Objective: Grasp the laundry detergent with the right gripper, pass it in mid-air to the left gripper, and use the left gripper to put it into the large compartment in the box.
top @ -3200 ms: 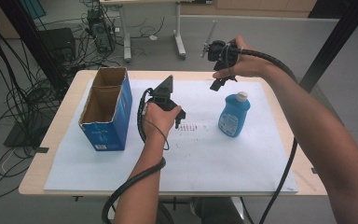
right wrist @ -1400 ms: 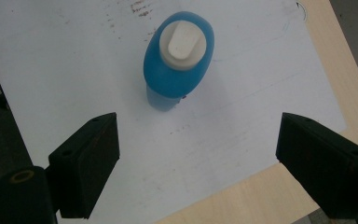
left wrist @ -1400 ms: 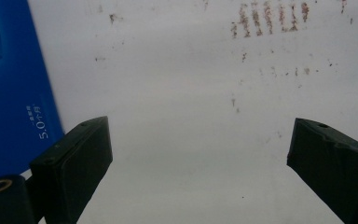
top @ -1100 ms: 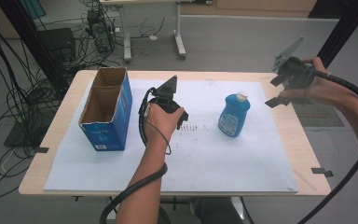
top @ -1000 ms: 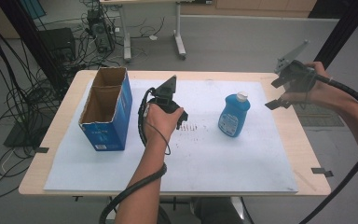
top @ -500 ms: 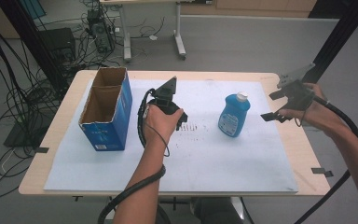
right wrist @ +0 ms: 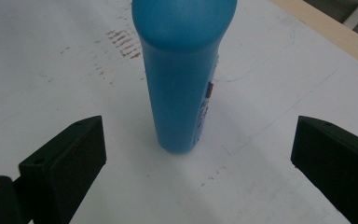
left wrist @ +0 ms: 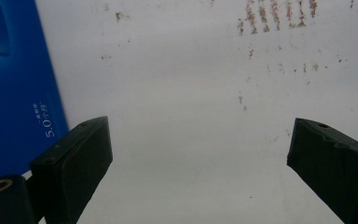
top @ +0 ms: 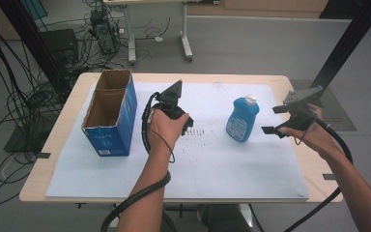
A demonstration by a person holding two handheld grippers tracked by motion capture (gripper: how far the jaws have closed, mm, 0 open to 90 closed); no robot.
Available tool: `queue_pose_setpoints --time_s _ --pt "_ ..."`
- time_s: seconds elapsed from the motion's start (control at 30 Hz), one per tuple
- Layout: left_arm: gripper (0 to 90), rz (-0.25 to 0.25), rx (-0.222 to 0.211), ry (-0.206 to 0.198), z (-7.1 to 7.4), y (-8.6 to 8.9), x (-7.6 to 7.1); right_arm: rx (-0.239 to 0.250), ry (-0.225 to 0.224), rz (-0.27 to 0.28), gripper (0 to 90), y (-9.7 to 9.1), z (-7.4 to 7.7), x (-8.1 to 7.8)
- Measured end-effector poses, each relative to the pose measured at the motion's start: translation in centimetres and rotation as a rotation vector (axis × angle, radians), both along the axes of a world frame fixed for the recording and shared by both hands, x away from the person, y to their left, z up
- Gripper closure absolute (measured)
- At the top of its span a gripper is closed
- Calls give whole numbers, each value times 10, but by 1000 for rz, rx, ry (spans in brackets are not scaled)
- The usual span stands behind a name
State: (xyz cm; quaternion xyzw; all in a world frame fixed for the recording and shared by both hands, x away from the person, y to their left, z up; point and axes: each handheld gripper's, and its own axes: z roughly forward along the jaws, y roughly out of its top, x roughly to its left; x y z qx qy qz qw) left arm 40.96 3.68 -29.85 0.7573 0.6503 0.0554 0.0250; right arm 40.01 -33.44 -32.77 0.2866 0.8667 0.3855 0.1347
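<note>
**Status: bottle approach under way, grasp not yet made**

Landmark: the blue bottle (top: 242,120), upright on the white sheet (top: 183,164) covering the counter (top: 67,111). Well left of the bottle stands the open blue carton (top: 110,116), empty as far as visible. Between carton and bottle, the left gripper (top: 171,104) rests low over the sheet, fingers spread on nothing. Just right of the bottle, the right gripper (top: 275,121) points toward it, its jaws having just been opening, fingers (right wrist: 63,163) spread and clear of the bottle. Remaining, by judgement: closing on the bottle, lifting, placing.
</note>
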Motion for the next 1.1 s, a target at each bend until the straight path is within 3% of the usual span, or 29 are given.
queue_pose_setpoints --time_s 0.6,1.1 --pt "69 0 3 0 -6 5 -1 115 -85 -72 32 25 -51 0" --pt "68 -16 8 -1 -8 -1 0 173 -120 -110 28 37 -72 3"
